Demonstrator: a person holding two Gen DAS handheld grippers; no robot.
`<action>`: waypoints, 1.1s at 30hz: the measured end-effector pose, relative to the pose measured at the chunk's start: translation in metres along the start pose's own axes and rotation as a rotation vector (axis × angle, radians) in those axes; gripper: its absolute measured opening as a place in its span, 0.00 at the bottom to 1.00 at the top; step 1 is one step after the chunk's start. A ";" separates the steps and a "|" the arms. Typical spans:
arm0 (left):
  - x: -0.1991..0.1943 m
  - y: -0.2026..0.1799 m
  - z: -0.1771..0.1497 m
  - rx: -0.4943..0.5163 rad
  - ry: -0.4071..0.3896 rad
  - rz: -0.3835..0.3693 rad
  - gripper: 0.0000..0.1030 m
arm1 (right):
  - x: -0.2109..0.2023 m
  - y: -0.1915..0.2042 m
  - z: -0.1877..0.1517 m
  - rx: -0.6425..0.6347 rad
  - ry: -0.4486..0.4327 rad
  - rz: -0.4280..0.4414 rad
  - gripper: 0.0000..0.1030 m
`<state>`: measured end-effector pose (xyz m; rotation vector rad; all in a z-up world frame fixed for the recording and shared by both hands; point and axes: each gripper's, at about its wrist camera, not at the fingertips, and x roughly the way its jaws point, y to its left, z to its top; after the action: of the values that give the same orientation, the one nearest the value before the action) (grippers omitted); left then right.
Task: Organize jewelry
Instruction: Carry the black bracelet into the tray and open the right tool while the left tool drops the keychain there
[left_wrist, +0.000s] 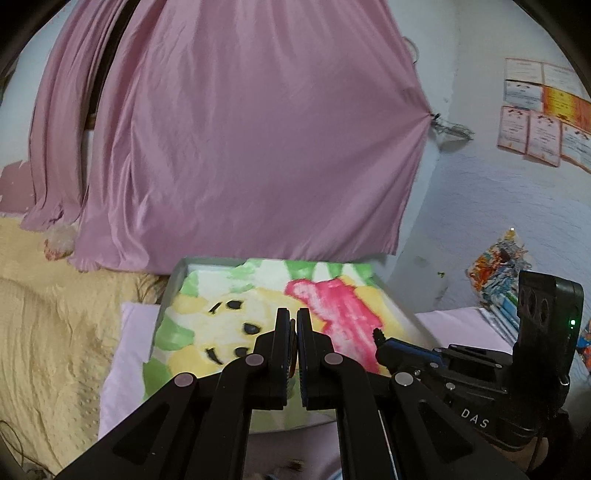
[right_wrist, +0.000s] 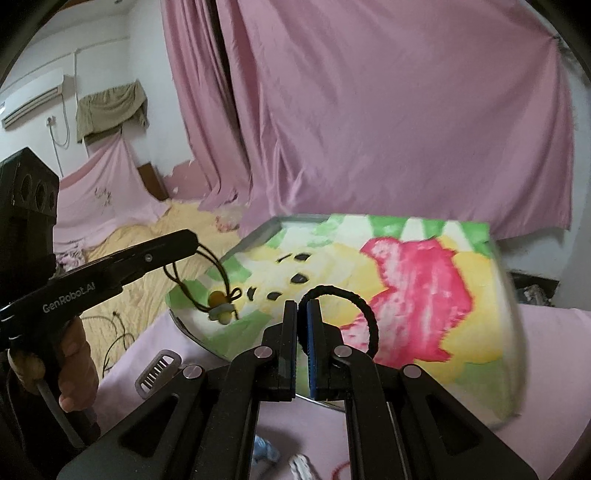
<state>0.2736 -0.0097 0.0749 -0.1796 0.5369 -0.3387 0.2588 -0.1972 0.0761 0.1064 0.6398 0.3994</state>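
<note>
Pink curtains (right_wrist: 369, 110) are hung behind a tray (right_wrist: 258, 230) lined with a bright cartoon towel (right_wrist: 424, 295). A brown cord necklace with beads (right_wrist: 219, 299) is pinched by its cord in the left hand-held gripper (right_wrist: 195, 242) and is dangled over the tray's near corner. A black fabric loop band (right_wrist: 354, 299) is clamped in the right hand-held gripper (right_wrist: 302, 314), above the towel. Both pieces are judged light and limp; the cord is best gripped away from its beads
</note>
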 end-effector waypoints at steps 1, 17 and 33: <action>0.004 0.005 -0.002 -0.010 0.013 0.005 0.04 | 0.007 0.001 0.000 0.000 0.017 0.001 0.05; 0.029 0.043 -0.033 -0.092 0.163 0.108 0.04 | 0.073 -0.006 -0.019 0.077 0.231 0.042 0.05; 0.001 0.036 -0.044 -0.074 0.080 0.144 0.59 | 0.010 -0.013 -0.024 0.083 0.046 -0.092 0.45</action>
<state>0.2607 0.0199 0.0286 -0.1984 0.6385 -0.1860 0.2554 -0.2060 0.0483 0.1462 0.7045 0.2869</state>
